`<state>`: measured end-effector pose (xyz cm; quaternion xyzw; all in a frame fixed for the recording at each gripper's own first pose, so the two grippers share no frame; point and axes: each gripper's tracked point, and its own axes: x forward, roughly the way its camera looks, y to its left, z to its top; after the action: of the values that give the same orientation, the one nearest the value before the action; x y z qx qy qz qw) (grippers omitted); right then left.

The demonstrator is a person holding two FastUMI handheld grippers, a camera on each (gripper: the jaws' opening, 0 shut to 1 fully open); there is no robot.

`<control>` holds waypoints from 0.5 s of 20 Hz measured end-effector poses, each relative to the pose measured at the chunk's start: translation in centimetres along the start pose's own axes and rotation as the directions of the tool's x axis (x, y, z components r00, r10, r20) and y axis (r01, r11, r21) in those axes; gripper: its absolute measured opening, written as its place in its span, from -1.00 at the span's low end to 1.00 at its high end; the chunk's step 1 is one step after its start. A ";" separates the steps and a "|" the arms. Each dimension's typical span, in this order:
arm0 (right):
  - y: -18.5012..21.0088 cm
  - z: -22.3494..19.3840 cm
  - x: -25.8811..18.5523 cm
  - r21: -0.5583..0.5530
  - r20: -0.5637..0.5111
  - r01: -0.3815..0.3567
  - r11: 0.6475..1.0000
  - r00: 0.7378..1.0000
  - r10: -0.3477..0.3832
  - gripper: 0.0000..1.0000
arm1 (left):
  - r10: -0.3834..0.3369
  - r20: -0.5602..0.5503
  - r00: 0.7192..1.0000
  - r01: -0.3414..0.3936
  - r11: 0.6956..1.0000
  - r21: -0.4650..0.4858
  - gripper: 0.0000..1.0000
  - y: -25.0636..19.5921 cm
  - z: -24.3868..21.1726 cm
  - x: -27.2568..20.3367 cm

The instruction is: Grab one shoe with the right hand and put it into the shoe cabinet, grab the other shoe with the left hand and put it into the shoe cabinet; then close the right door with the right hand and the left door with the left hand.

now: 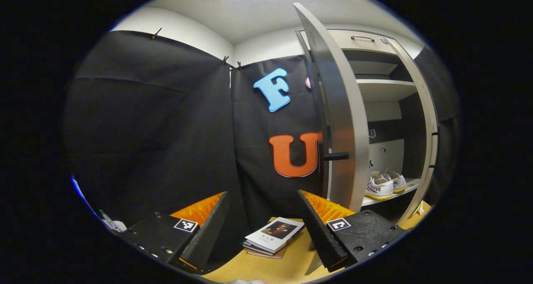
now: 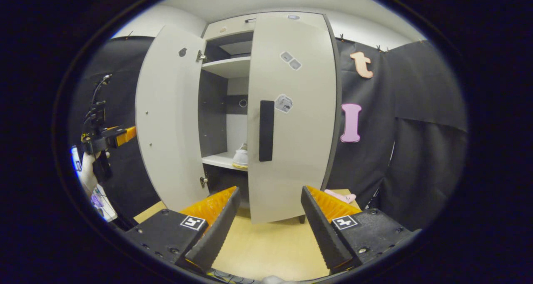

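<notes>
A tall pale shoe cabinet stands against the black booth wall on a light wooden floor. In the right gripper view, the right door is swung nearly shut across the front, its dark vertical handle facing the camera, while the left door stands wide open. Through the gap between the doors, a white shoe rests on a lower shelf inside the cabinet. The right gripper hangs near the floor in front of the right door, fingers spread apart and holding nothing. Far to the left, a hand holds the left gripper beside the open left door. In the left gripper view, the left gripper is likewise released, fingers wide and empty, just beside the outer face of the open left door, whose handle juts out in profile. Past that door, the pair of white shoes sits side by side on the lower shelf. A small stack of books lies on the floor between the fingers. A pink cloth lies on the floor right of the cabinet.
</notes>
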<state>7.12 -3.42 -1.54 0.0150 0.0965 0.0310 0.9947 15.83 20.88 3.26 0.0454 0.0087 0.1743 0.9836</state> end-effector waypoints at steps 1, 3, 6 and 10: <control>-0.1 -0.4 -0.3 0.010 -0.004 0.010 1.000 1.000 -0.010 0.92 | -0.011 -0.011 1.000 0.011 1.000 0.000 1.00 -0.3 -0.2 0.7; -0.1 -1.0 -0.8 0.025 -0.016 0.025 0.999 1.000 -0.025 0.86 | -0.010 -0.004 1.000 0.011 1.000 0.025 1.00 -0.5 -0.4 1.3; 0.0 -1.4 -1.3 0.032 -0.022 0.029 0.999 0.999 -0.028 0.92 | -0.027 0.012 1.000 0.027 0.999 0.017 0.82 -0.8 0.0 1.5; 0.0 -1.9 -1.1 0.045 -0.018 0.016 0.999 1.000 -0.016 0.92 | -0.031 0.025 0.999 0.030 0.999 0.017 0.71 -1.5 0.1 1.3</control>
<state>5.67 -3.43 -3.16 0.0366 0.1062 0.0210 0.9934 17.61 19.91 3.20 0.0555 -0.0017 0.1586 0.9858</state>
